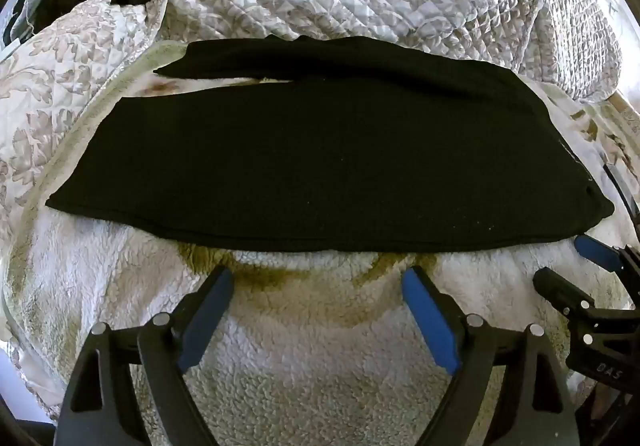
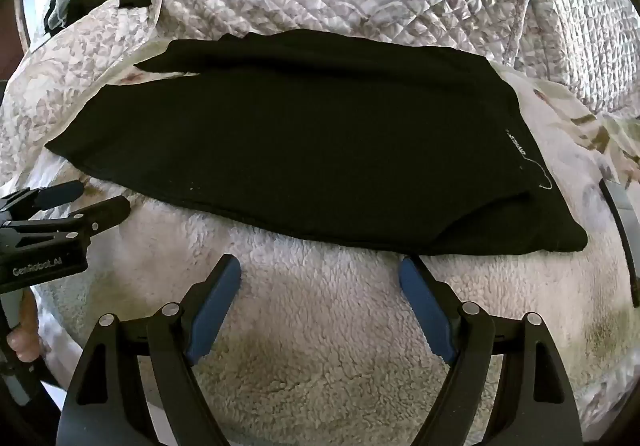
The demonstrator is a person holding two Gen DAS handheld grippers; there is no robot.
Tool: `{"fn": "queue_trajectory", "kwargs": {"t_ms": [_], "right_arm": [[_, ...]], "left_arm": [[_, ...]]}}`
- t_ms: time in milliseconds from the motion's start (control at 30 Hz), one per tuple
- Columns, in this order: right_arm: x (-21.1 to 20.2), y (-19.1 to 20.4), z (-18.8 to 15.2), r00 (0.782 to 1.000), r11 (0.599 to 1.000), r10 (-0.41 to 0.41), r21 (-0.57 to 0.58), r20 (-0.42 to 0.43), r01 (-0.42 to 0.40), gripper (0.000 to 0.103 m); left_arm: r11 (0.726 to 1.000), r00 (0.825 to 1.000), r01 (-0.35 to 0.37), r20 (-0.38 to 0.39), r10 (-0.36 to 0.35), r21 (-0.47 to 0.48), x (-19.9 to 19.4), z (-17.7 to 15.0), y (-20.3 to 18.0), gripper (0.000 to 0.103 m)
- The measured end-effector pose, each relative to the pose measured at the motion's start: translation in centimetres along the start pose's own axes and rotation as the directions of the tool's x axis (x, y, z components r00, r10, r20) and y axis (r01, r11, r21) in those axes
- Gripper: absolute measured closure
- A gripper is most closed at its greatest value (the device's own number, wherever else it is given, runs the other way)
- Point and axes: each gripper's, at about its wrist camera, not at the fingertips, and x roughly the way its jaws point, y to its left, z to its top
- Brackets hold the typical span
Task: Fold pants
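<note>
The black knit pants (image 1: 320,161) lie flat on the white fleece blanket (image 1: 304,358), one leg peeking out behind; both the left gripper (image 1: 318,278) and right gripper (image 2: 320,270) hover just before their near hem, jaws apart and empty; pinching only the top layer would probably skew the fold

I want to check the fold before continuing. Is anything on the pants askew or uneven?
Yes. The black pants are folded lengthwise, but the far leg is not squared on the near one: at the hem end a gap shows the fleece blanket between them. Both grippers hold nothing.
</note>
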Motion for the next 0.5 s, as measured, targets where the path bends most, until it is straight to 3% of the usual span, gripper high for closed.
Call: {"fn": "queue_trajectory", "kwargs": {"t_ms": [500], "right_arm": [[0.15, 0.03, 0.19, 1.0, 1.0, -0.024, -0.005, 0.008, 0.024, 0.019]], "left_arm": [[1.0, 1.0, -0.003, -0.004, 0.003, 0.005, 0.32, -0.23, -0.72, 0.014]]}}
